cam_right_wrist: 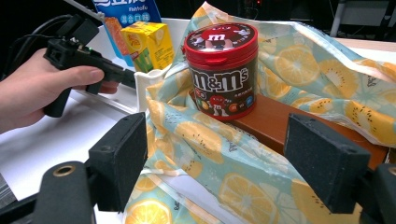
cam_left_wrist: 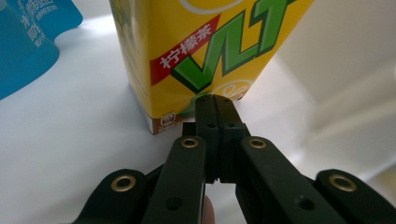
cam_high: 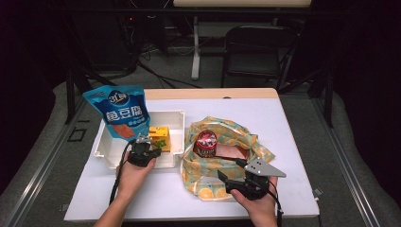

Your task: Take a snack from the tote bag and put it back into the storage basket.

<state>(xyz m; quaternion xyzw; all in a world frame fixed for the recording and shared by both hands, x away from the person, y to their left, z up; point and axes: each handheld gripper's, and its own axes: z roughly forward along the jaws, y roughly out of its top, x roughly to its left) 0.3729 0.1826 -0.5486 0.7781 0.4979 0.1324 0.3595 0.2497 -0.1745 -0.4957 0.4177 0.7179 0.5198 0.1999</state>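
Left gripper (cam_left_wrist: 215, 100): black jaws, brass-ringed screw holes, black trailing cable.
Right gripper (cam_high: 232, 171): black, grey three-cornered plate on top.

Yellow lemon-tea carton (cam_left_wrist: 196, 51) upright in white tray (cam_high: 106, 142), beside blue pouch (cam_high: 120, 111).

Room is dark; light falls mainly on the white worktop (cam_high: 293, 142) at frame centre, which has a pale wood strip along its far edge. Grey carpeted floor (cam_high: 179, 75) surrounds it. A black folding chair (cam_high: 257, 49) stands at upper right of centre. A white table leg (cam_high: 195, 47) rises at upper centre to a light tabletop (cam_high: 241, 3) at the top edge. Black cables (cam_high: 151, 71) trail across the floor at upper left. Metal rails (cam_high: 42, 161) run diagonally at lower left and lower right.
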